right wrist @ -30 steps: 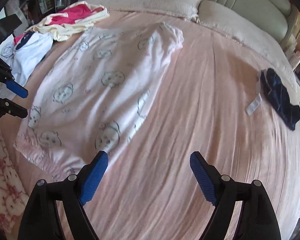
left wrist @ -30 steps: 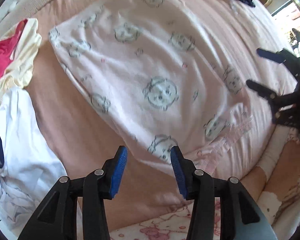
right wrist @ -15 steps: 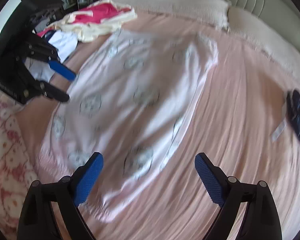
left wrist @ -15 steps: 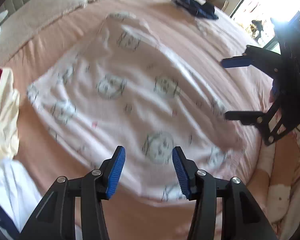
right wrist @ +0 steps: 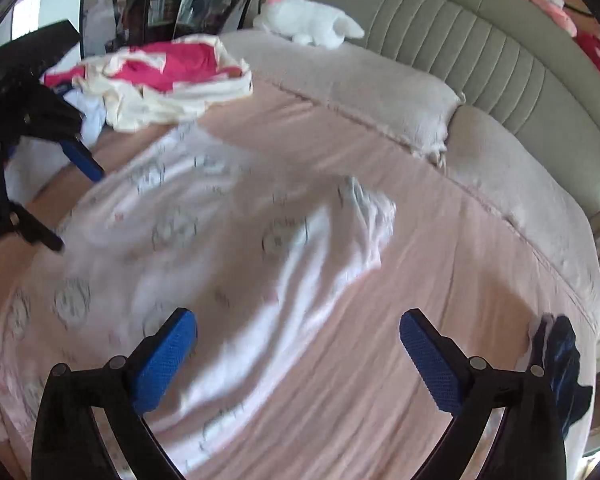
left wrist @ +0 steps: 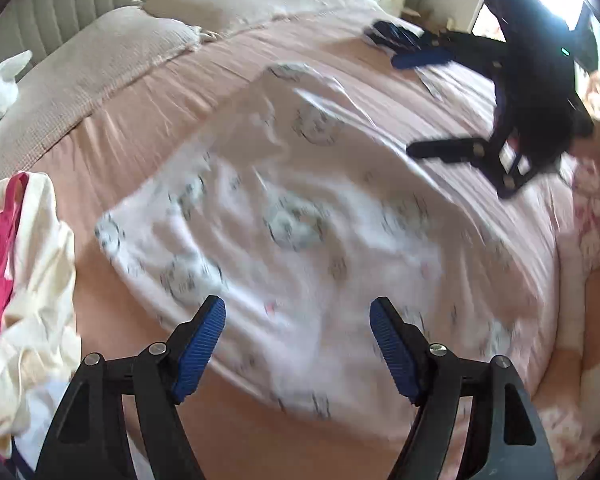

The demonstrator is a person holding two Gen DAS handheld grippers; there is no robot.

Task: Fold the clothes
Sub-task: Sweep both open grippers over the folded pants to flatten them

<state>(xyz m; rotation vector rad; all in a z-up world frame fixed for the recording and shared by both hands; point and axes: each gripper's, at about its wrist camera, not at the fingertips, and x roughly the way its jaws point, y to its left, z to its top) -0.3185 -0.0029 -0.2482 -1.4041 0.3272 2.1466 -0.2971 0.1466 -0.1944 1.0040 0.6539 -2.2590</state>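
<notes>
The left gripper (left wrist: 298,344) and right gripper (right wrist: 298,360) both gape wide, holding nothing, above the pale printed garment (left wrist: 300,216) lying spread on the pink bed (left wrist: 460,92). A pinch taken too deep could drag the bedsheet up with the cloth. Clothes pile (right wrist: 160,76) crowds 1 side; bare sheet lies open toward the dark garment (right wrist: 560,364)

Right gripper (right wrist: 298,354) at 6 o'clock, jaws wide apart, empty, above pink bedsheet (right wrist: 440,280). Pale printed garment (right wrist: 204,240) spread flat at centre to 8 o'clock, blurred. Left gripper (right wrist: 60,200) at 9 o'clock, jaws apart. Clothes pile (right wrist: 160,80) at 11 o'clock. Plush toy (right wrist: 308,22) at 12. Dark garment (right wrist: 564,364) at 4.
</notes>
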